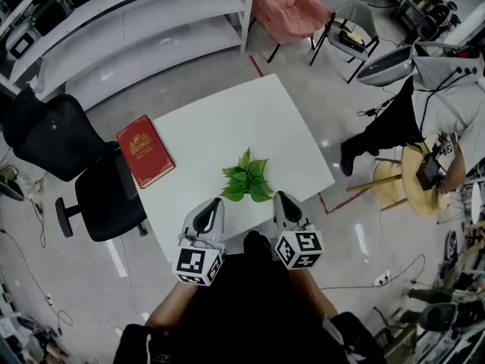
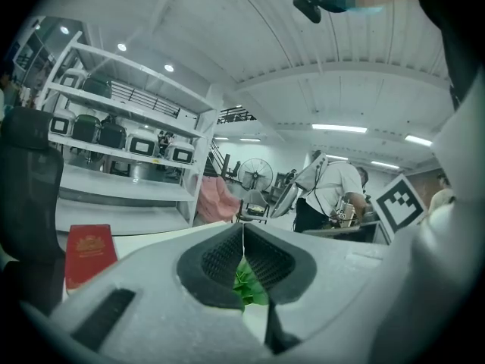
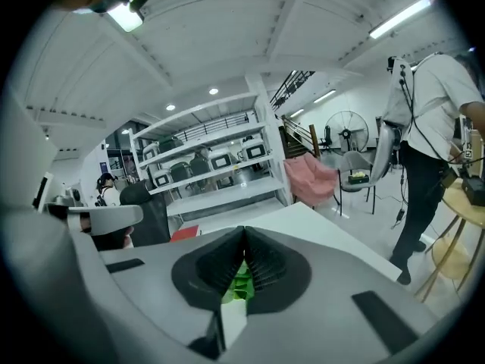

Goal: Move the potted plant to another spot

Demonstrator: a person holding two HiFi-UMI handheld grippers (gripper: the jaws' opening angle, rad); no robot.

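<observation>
The potted plant (image 1: 246, 179) stands near the front edge of the white table (image 1: 220, 120); its green leaves hide the pot from above. My left gripper (image 1: 214, 207) hovers just short of the plant on its left, my right gripper (image 1: 284, 201) just short of it on its right. Neither touches it. In the left gripper view the left gripper (image 2: 242, 230) is shut with its pads meeting, and the leaves (image 2: 246, 283) show below them. The right gripper view likewise shows the right gripper (image 3: 244, 233) shut on nothing, with leaves (image 3: 241, 283) beyond.
A red book (image 1: 145, 150) lies at the table's left edge beside a black office chair (image 1: 83, 165). Shelving (image 1: 129, 29) runs along the far left. A person (image 1: 447, 105) stands at the right by a round wooden stool (image 1: 413, 177). A pink chair (image 1: 288, 6) stands beyond the table.
</observation>
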